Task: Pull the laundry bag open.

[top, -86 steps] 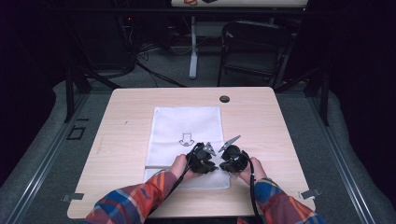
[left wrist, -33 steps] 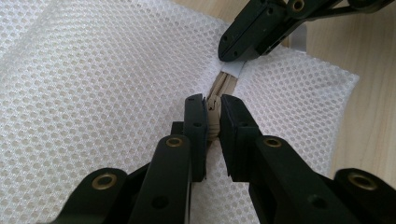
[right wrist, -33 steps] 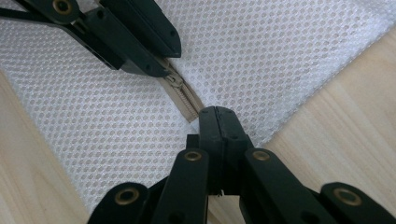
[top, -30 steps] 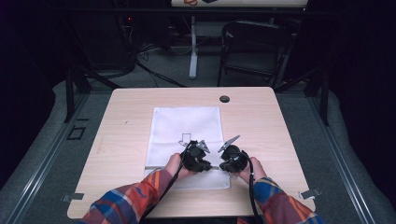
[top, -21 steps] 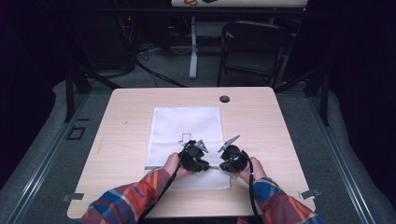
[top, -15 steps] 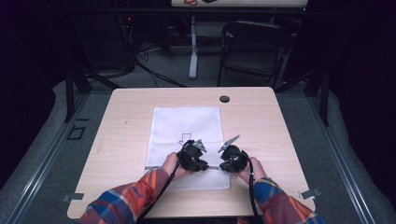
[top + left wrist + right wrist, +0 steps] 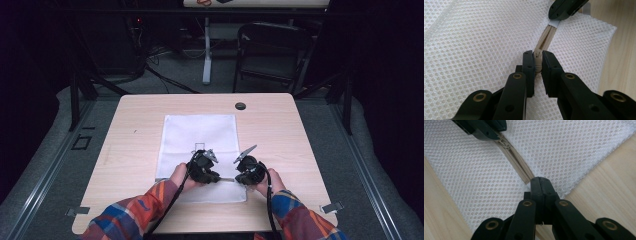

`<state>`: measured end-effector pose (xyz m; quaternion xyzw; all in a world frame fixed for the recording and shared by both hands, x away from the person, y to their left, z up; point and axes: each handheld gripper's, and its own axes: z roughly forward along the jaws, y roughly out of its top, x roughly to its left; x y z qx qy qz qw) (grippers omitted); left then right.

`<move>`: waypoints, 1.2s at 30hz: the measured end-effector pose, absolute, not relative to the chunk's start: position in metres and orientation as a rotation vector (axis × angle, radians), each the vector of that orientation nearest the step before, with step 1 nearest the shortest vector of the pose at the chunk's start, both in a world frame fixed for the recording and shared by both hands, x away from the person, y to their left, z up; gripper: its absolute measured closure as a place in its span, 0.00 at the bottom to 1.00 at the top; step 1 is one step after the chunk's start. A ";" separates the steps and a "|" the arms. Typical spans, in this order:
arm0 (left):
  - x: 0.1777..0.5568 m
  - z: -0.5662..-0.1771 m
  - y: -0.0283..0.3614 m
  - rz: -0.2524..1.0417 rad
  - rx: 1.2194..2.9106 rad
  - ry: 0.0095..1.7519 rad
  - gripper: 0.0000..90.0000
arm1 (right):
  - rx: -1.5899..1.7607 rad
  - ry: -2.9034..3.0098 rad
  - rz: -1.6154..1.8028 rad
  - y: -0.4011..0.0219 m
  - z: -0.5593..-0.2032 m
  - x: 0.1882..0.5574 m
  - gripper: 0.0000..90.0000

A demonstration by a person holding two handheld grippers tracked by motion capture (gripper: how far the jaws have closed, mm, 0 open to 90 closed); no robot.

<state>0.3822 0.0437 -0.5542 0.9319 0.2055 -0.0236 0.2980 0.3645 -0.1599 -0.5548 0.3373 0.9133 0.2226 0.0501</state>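
Observation:
A white mesh bag (image 7: 200, 132) lies flat on the wooden table (image 7: 280, 130), with a beige zipper (image 7: 517, 165) across its near part. My left gripper (image 7: 538, 56) is shut on the zipper's beige pull (image 7: 538, 62). It points toward my right gripper (image 7: 238, 177), seen from above. My right gripper (image 7: 539, 180) is shut on the zipper's end at the bag's edge. A short stretch of zipper (image 7: 546, 37) runs between the two grippers. In the high view my left gripper (image 7: 217, 176) sits just left of the right one.
A dark round grommet (image 7: 240, 106) sits in the tabletop beyond the bag. A black chair (image 7: 272, 50) and a table post (image 7: 206, 55) stand on the floor behind. Bare wood lies left and right of the bag.
My left gripper has shifted a little to the left along the zipper, widening the gap to the right gripper. The right gripper has stayed put.

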 end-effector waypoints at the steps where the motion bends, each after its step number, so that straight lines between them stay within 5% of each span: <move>1: 0.382 -0.554 0.044 -0.060 2.475 0.546 0.90 | 1.029 2.779 0.677 -0.160 -0.555 0.364 1.00; 27: 0.381 -0.554 0.051 -0.078 2.488 0.554 0.90 | 1.037 2.782 0.683 -0.161 -0.555 0.364 1.00; 28: 0.381 -0.554 0.053 -0.027 2.498 0.555 1.00 | 1.045 2.780 0.703 -0.161 -0.556 0.364 1.00; 36: 0.389 -0.547 0.076 -0.070 2.425 0.637 0.98 | 1.045 2.783 0.677 -0.163 -0.555 0.365 1.00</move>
